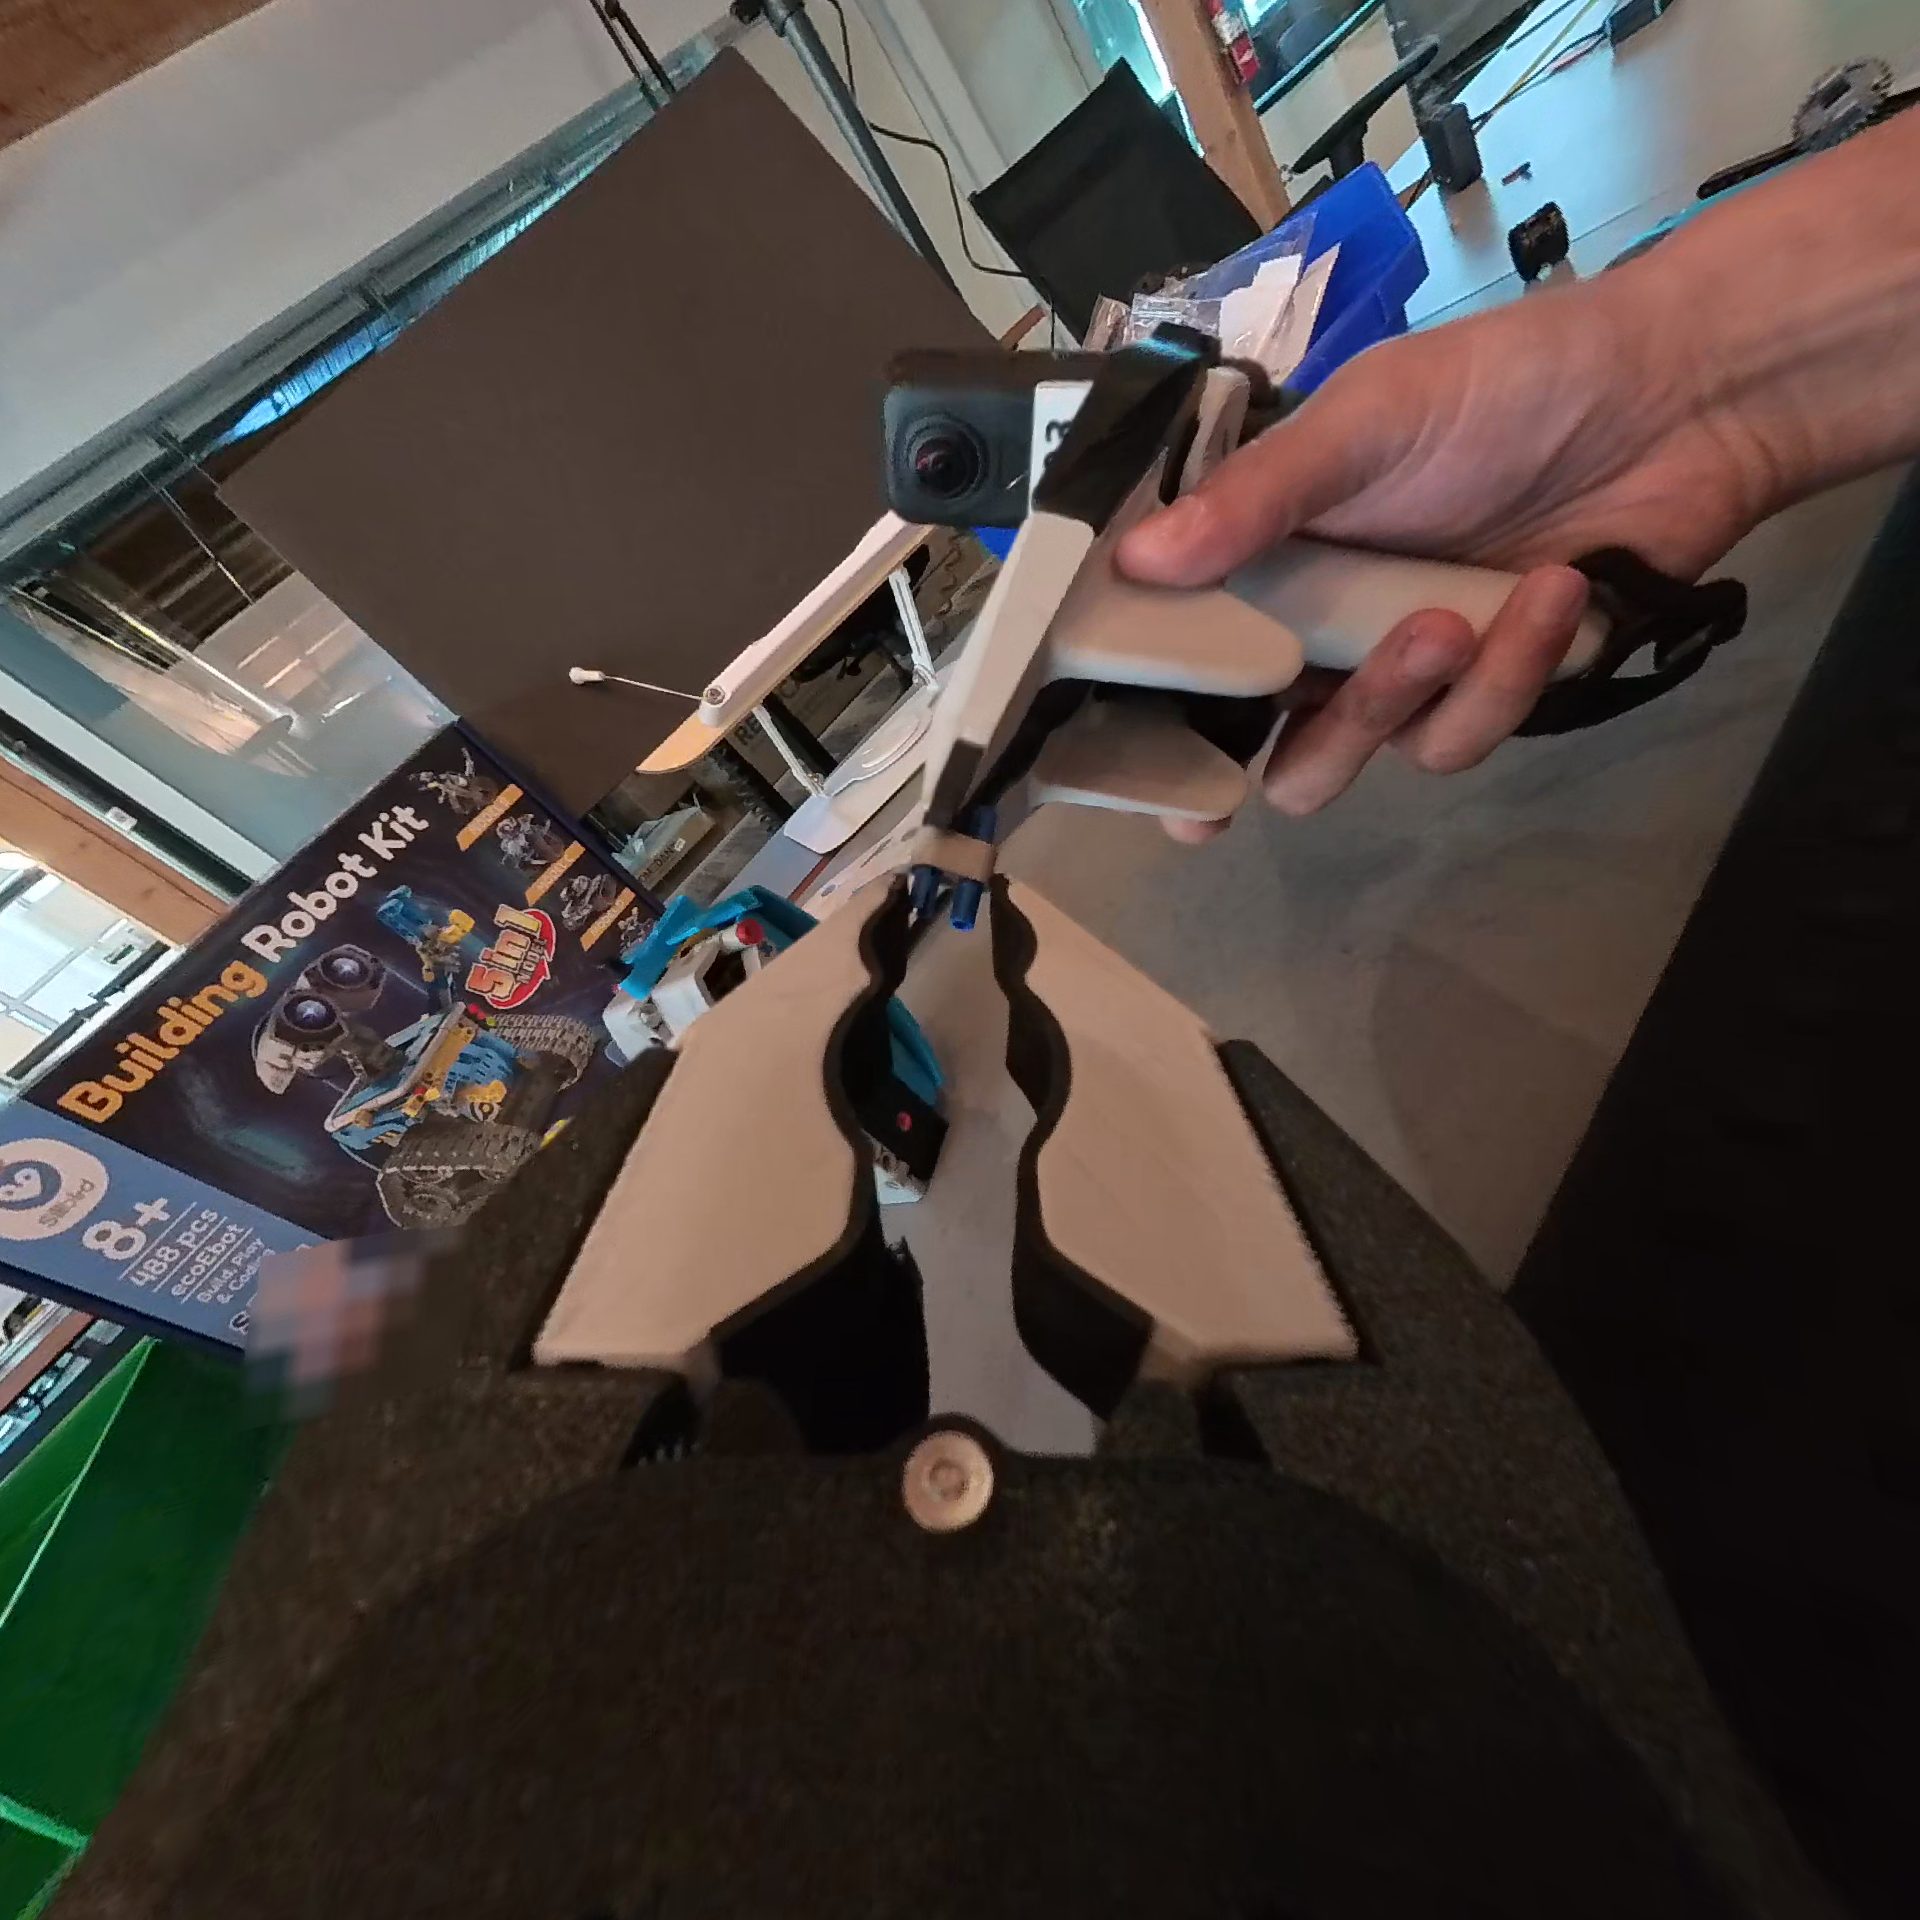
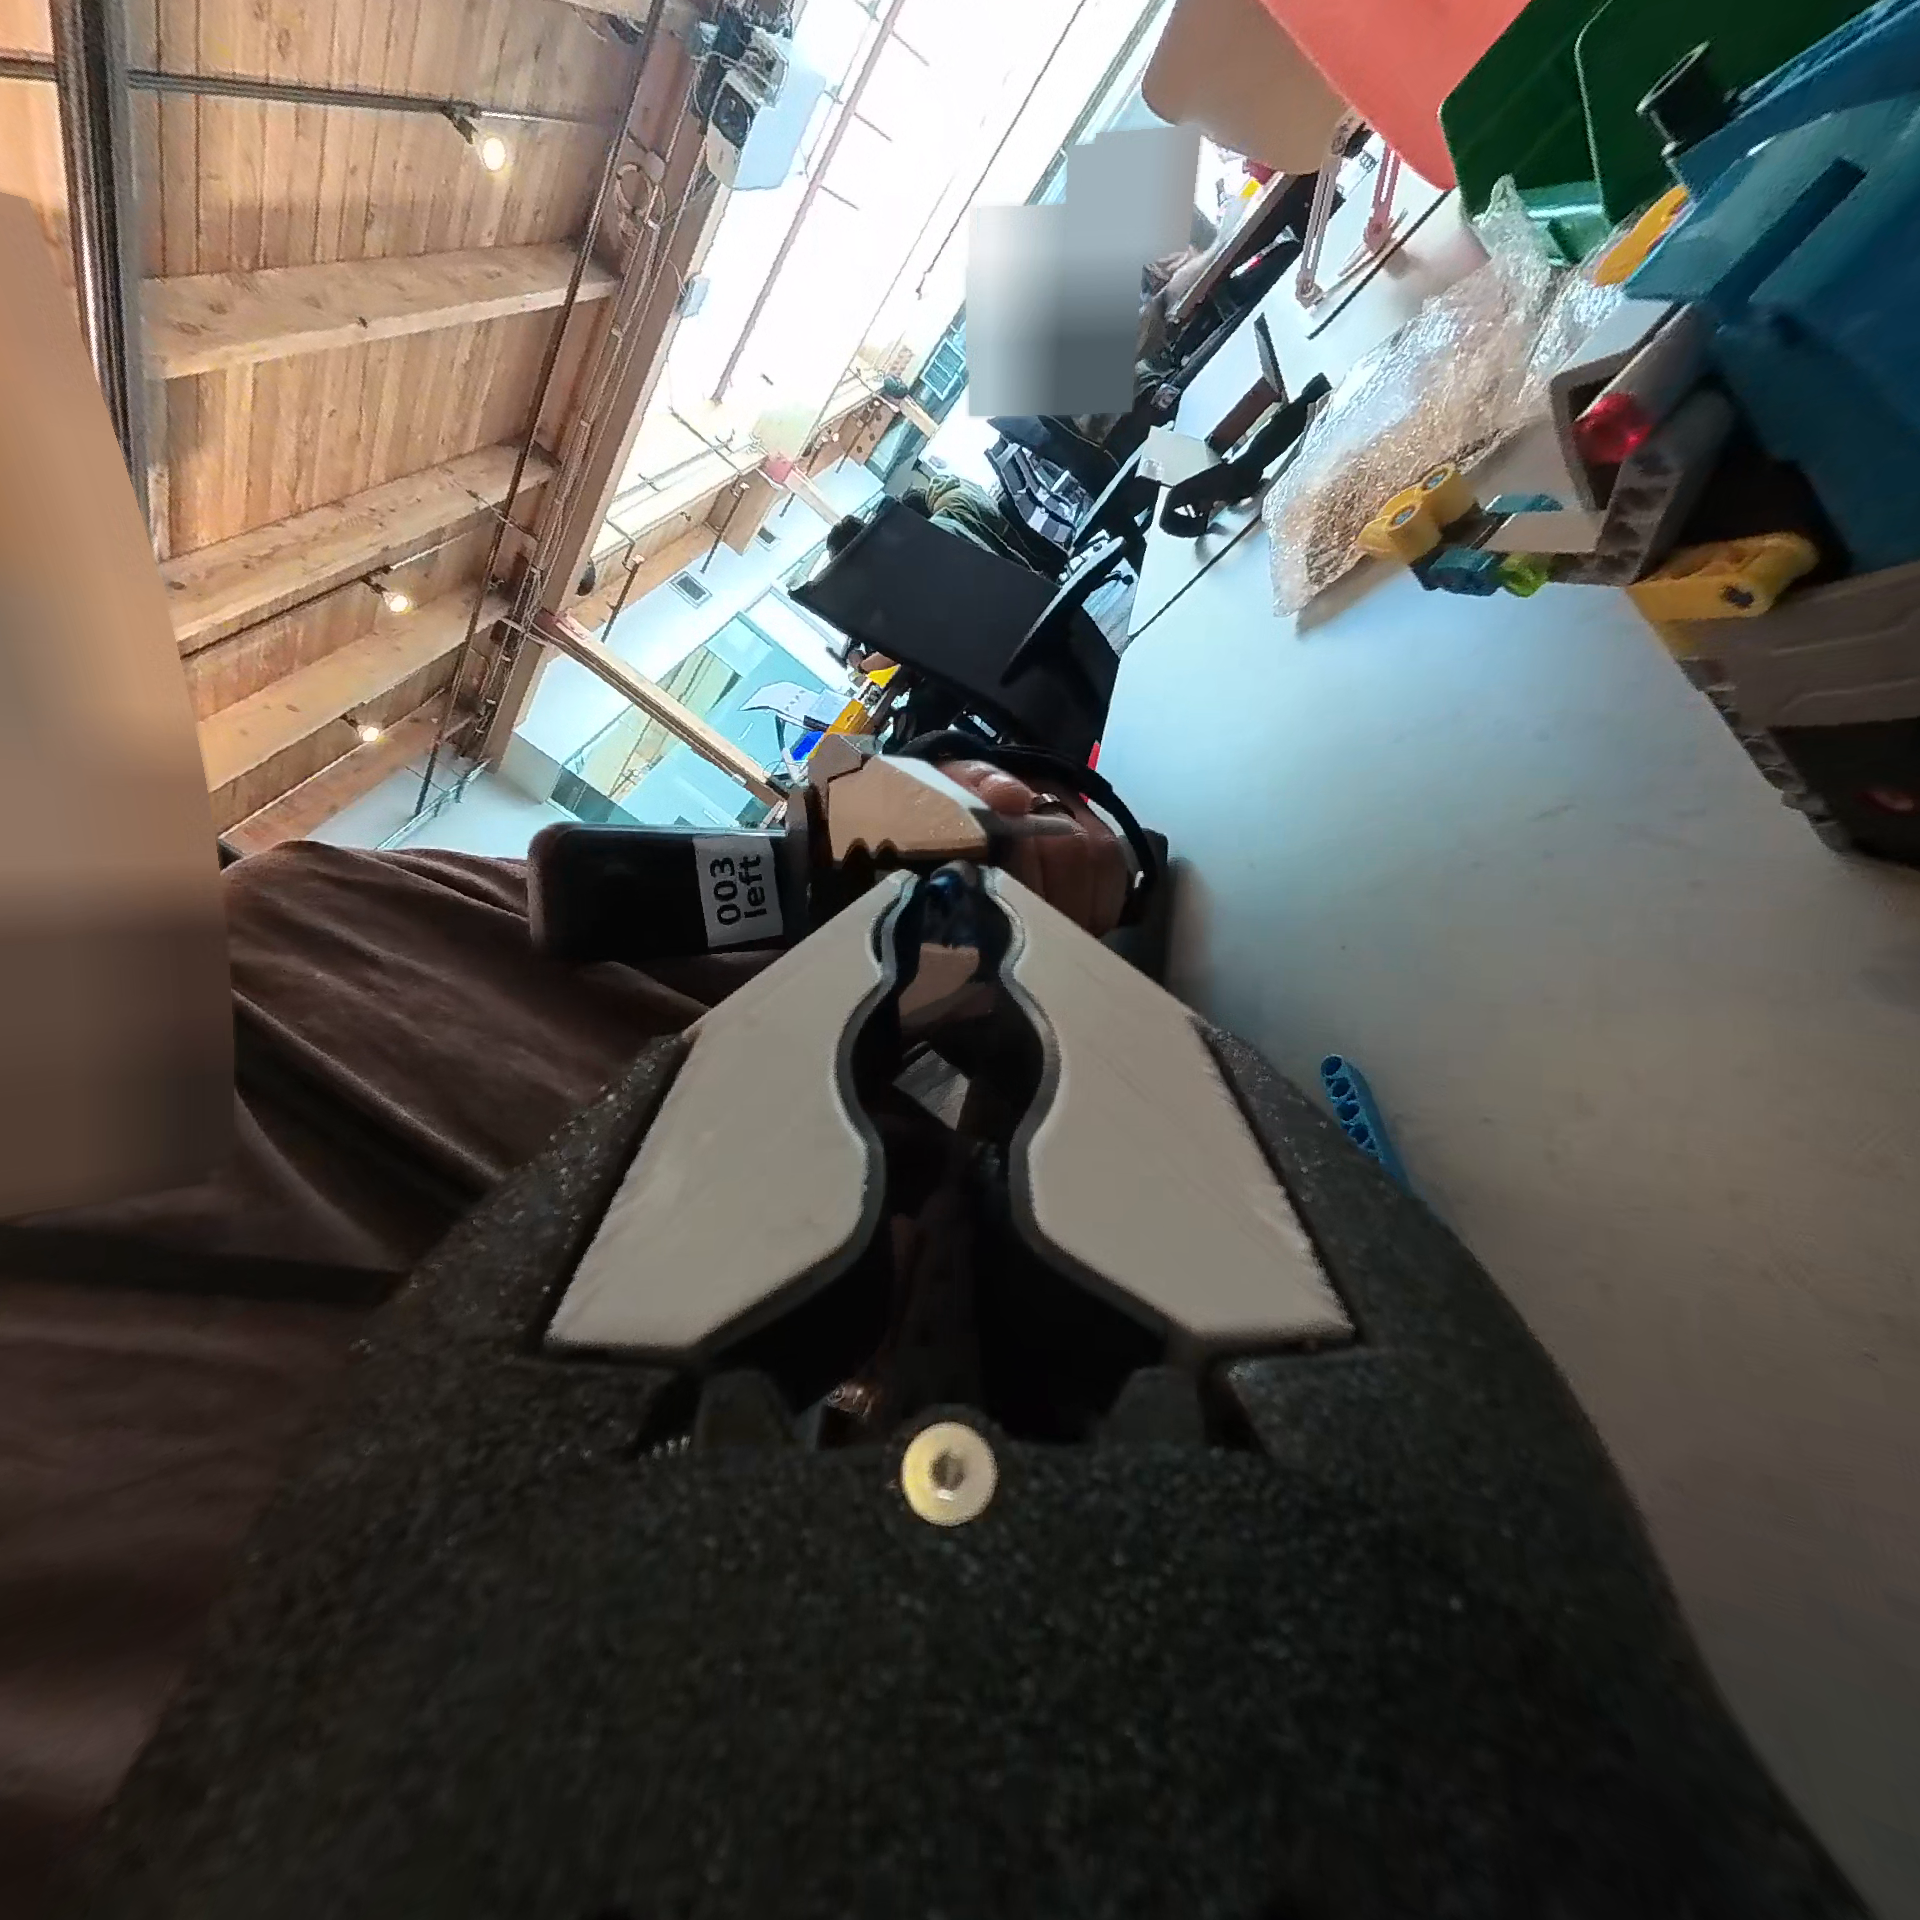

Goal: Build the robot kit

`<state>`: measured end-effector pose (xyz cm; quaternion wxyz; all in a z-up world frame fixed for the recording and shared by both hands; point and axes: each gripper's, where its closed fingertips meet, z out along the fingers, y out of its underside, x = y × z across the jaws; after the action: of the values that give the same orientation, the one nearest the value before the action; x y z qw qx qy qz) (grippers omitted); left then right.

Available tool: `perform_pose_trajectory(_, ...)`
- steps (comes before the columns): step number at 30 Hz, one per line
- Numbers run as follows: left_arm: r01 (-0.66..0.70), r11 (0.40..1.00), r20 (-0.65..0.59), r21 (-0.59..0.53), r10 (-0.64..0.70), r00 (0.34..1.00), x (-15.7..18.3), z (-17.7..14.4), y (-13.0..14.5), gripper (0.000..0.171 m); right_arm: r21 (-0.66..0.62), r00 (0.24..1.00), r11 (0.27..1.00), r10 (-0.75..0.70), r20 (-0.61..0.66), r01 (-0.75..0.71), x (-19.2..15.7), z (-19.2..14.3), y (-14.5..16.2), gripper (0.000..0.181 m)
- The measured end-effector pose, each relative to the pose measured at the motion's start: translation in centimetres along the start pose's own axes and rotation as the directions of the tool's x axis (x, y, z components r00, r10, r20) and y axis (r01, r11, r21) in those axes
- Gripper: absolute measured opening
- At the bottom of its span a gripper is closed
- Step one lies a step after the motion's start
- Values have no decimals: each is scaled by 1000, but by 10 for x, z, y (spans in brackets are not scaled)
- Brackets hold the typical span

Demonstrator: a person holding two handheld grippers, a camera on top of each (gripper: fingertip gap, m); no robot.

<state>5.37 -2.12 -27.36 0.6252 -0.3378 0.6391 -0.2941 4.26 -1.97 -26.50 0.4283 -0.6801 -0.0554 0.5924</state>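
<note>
My left gripper [image 1: 943,896] and my right gripper [image 2: 948,891] meet tip to tip above the pale table [image 1: 1351,987]. Between the tips sits a small part with blue pins [image 1: 966,904]; it shows dark blue in the right wrist view [image 2: 940,885]. Both grippers look shut on it from opposite sides. In the left wrist view the right gripper [image 1: 961,821] comes in from the upper right, held by a bare hand [image 1: 1455,499]. In the right wrist view the left gripper [image 2: 920,857] faces me, with its black camera [image 2: 634,883] to the left.
A blue-and-white toy model [image 1: 717,977] and a printed kit box [image 1: 343,997] stand behind the left tips, with a dark board [image 1: 582,436] and a blue bin [image 1: 1351,260] farther back. A blue-and-grey toy vehicle [image 2: 1766,416], a plastic bag [image 2: 1423,416] and a loose blue beam [image 2: 1361,1117] lie on the table [image 2: 1455,935]. The tips of both grippers are at nearly the same place.
</note>
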Motion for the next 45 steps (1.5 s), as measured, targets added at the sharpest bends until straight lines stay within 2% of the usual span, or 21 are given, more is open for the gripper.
perform_pose_trajectory(3,31,999,-12,-19,-31,999,0,1,3,14,7,996,998,-67,-57,68,5,1,-2,7)
perform_pose_trajectory(9,109,993,-64,-38,-111,992,3,3,8,15,-58,951,968,-252,-177,246,11,2,1,7)
perform_pose_trajectory(17,82,991,-91,-103,-91,992,11,7,21,14,-107,942,966,-252,-223,234,24,0,8,7)
perform_pose_trajectory(21,94,987,-144,-129,-112,983,18,9,27,17,-171,912,946,-312,-265,273,29,-4,12,7)
perform_pose_trajectory(23,144,971,-250,-191,-190,949,27,6,41,20,-223,874,926,-364,-322,303,37,-9,13,7)
perform_pose_trajectory(26,234,891,-416,-389,-397,818,40,-4,65,22,-354,774,880,-457,-439,318,61,-28,18,7)
perform_pose_trajectory(29,155,822,-489,-548,-465,738,51,-6,82,23,-460,672,837,-525,-523,296,86,-47,23,7)
perform_pose_trajectory(33,74,780,-548,-621,-500,671,67,3,81,23,-450,632,845,-522,-573,290,95,-57,17,7)
perform_pose_trajectory(37,-19,744,-552,-668,-479,682,71,11,93,22,-413,630,862,-499,-595,292,93,-64,10,7)
perform_pose_trajectory(38,-13,739,-547,-673,-486,682,71,13,93,11,-404,637,866,-493,-592,295,92,-65,9,7)
perform_pose_trajectory(39,-13,738,-545,-675,-486,683,71,15,93,7,-397,643,869,-488,-590,295,91,-65,8,7)
perform_pose_trajectory(43,-50,761,-572,-647,-441,692,70,17,93,7,-369,674,881,-466,-573,296,85,-61,8,7)
perform_pose_trajectory(44,-20,778,-556,-628,-430,711,66,21,89,7,-348,686,887,-457,-567,303,82,-59,6,7)
perform_pose_trajectory(45,69,800,-526,-595,-453,719,60,27,78,7,-312,707,897,-440,-553,314,76,-57,2,7)
